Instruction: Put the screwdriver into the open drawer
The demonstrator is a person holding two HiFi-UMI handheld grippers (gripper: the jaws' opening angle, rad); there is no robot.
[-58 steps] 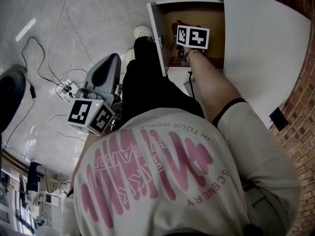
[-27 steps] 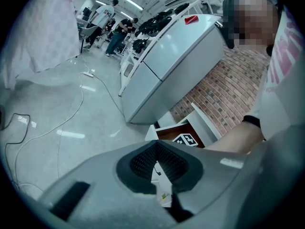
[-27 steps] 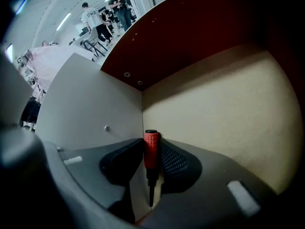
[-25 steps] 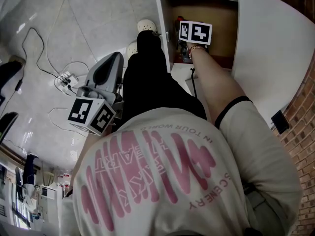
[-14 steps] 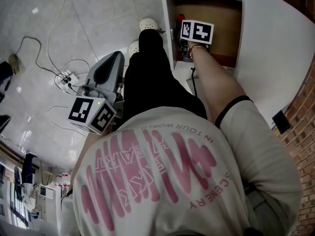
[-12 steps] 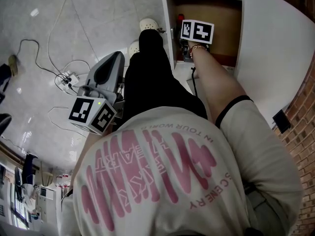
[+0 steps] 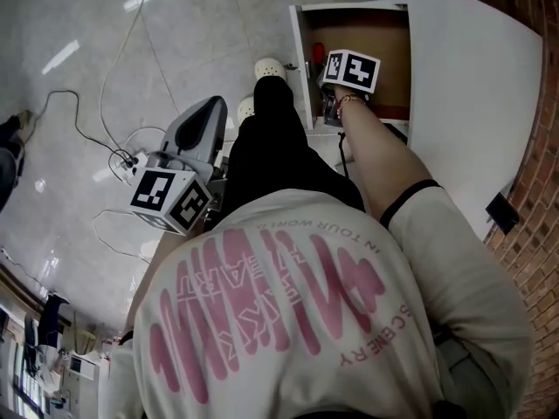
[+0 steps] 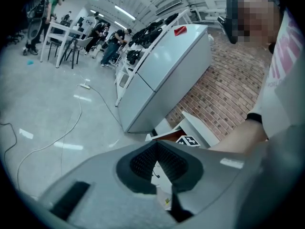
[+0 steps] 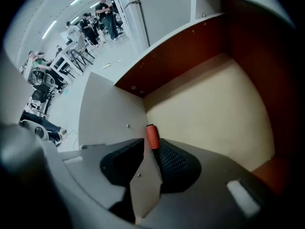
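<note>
Head view looks steeply down; right gripper view faces the same drawer (image 7: 384, 59) closely.

The right gripper (image 9: 148, 151) points down into the drawer (image 9: 209, 113). Its jaws have just been closing a little, yet they stand apart and pinch nothing. Through the gap shows the screwdriver (image 9: 151, 136), lying at the foot of the drawer's pale left wall (image 9: 109, 113) near the back left corner; its orange handle clears the jaw tips and its dark shaft runs down beside the right pad. The drawer has a tan floor and red-brown inner walls. Past the drawer's left edge, people (image 9: 102, 8) stand far off on a shiny floor (image 9: 86, 75).
</note>
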